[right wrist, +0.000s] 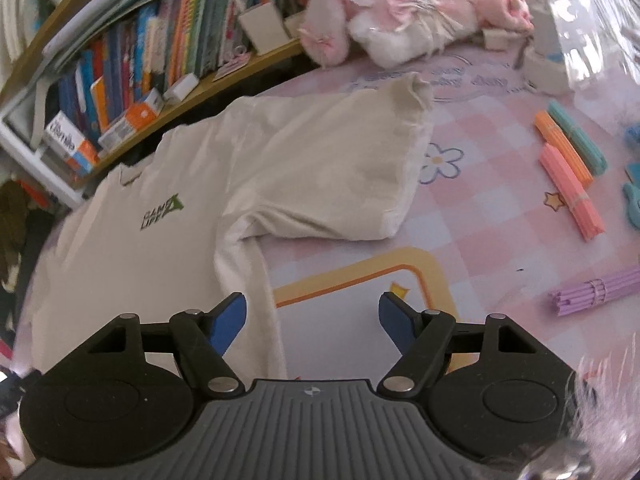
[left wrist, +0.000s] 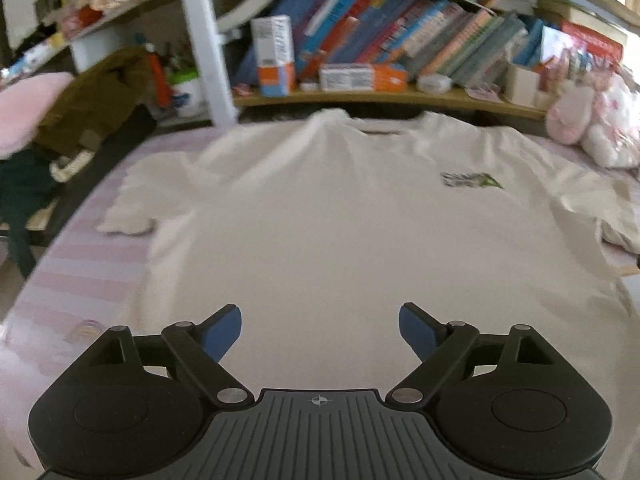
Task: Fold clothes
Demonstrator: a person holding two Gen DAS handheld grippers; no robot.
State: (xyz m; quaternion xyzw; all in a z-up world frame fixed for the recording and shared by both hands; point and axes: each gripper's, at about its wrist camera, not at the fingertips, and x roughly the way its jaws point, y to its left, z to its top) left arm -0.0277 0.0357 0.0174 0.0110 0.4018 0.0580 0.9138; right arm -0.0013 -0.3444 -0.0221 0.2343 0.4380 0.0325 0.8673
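A cream T-shirt [left wrist: 320, 220] lies spread flat, front up, on a pink checked bed cover, collar toward the bookshelf, with a small green chest logo [left wrist: 472, 180]. My left gripper [left wrist: 320, 322] hovers open over the shirt's lower middle, nothing between its blue pads. In the right wrist view the same T-shirt [right wrist: 140, 260] shows its right sleeve [right wrist: 340, 168] stretched out sideways. My right gripper [right wrist: 312, 312] stands open above the shirt's right side edge and the bed cover [right wrist: 460, 220], holding nothing.
A bookshelf [left wrist: 380, 56] full of books and boxes runs behind the bed. Pink plush toys [right wrist: 400, 12] lie at the head. Bundles of coloured sticks [right wrist: 568, 168] and a purple bundle [right wrist: 592, 292] rest on the cover to the right. Dark clothes [left wrist: 92, 108] are piled at left.
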